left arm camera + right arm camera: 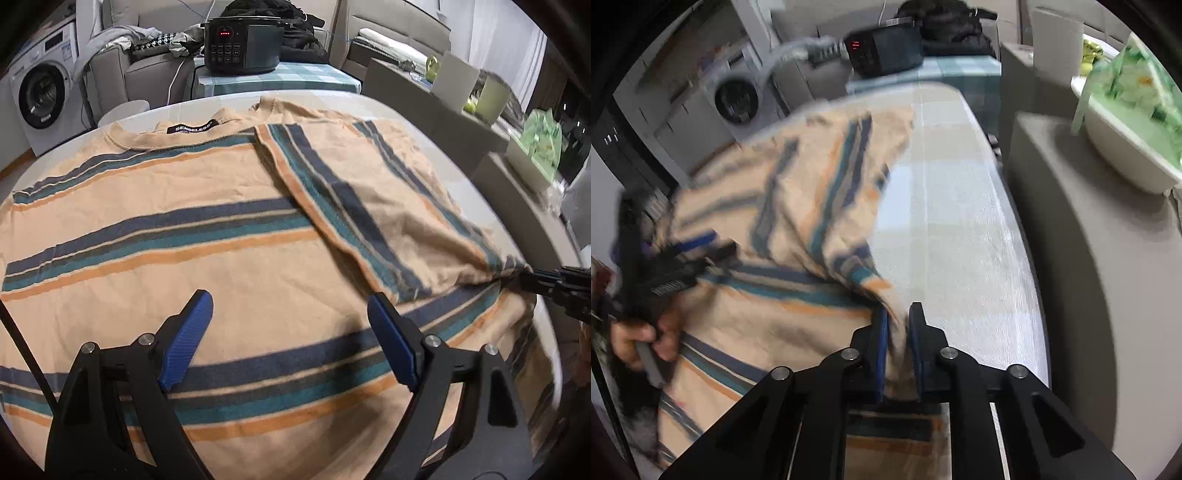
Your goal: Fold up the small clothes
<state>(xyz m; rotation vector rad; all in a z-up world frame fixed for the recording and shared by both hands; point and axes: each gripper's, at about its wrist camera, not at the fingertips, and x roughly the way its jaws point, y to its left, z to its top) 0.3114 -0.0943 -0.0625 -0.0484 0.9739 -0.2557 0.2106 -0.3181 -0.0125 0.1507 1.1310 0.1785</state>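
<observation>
While the left tongs (290, 310) gape wide above the striped shirt (184, 240), the right tongs (900, 325) pinch its sleeve.

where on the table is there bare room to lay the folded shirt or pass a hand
Bare tabletop runs as a strip between the striped shirt and the table's right edge, ahead of the right hand-held gripper, which is shut on the shirt's sleeve. A thin strip shows beyond the collar. The rest is crowded: the shirt covers it, with the open left hand-held gripper above.
</observation>
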